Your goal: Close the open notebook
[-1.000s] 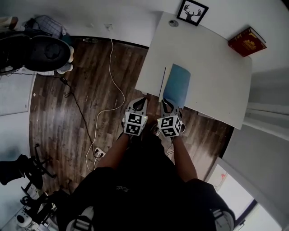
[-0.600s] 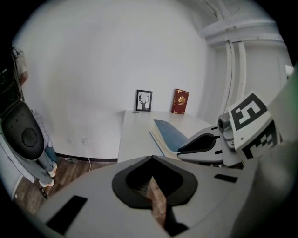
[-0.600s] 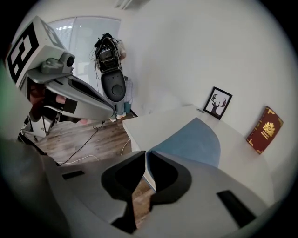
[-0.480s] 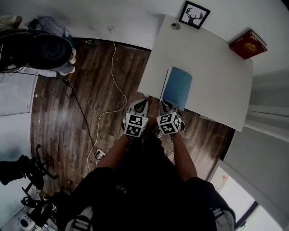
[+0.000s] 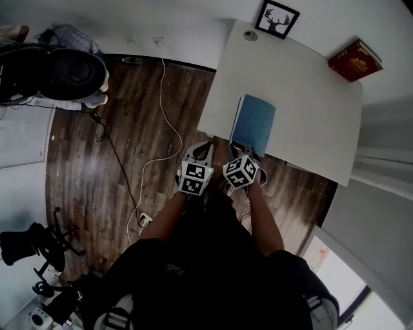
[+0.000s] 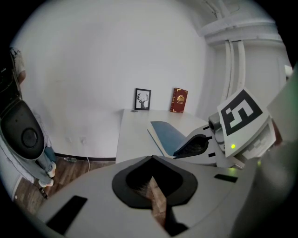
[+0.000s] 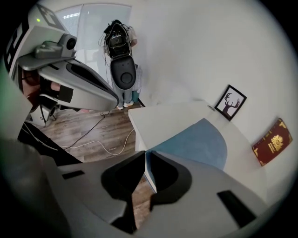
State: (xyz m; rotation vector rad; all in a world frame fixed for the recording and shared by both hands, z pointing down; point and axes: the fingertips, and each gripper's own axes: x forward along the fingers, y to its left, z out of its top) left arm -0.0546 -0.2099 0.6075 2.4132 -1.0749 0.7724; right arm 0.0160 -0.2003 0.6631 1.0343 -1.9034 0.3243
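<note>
The blue-covered notebook (image 5: 253, 124) lies flat and closed on the white table (image 5: 303, 97), its cover up, its short end right at the table's near edge and a thin white line of pages showing along its 9 o'clock side. From the person's hands it sits at about 12 o'clock. The right gripper (image 7: 145, 154) points steeply down at that near end; its jaws stand only a narrow slit apart and are opening, with the notebook's near corner just at the tips (whether the pads touch the cover is not clear). The left gripper (image 6: 152, 158) hangs just beside it at 9 o'clock, over the wooden floor (image 5: 129, 129) short of the table, its jaws pressed together at the tips with nothing between them. At the table's far side a framed deer picture (image 5: 275, 18) leans against the wall at 12 o'clock of the notebook, and a red book (image 5: 353, 59) lies near the corner at 2 o'clock, well apart from the notebook. A white cable (image 5: 169, 122) trails across the floor at 9 o'clock of the table, and a black chair (image 5: 64, 74) stands farther out at 10 o'clock
</note>
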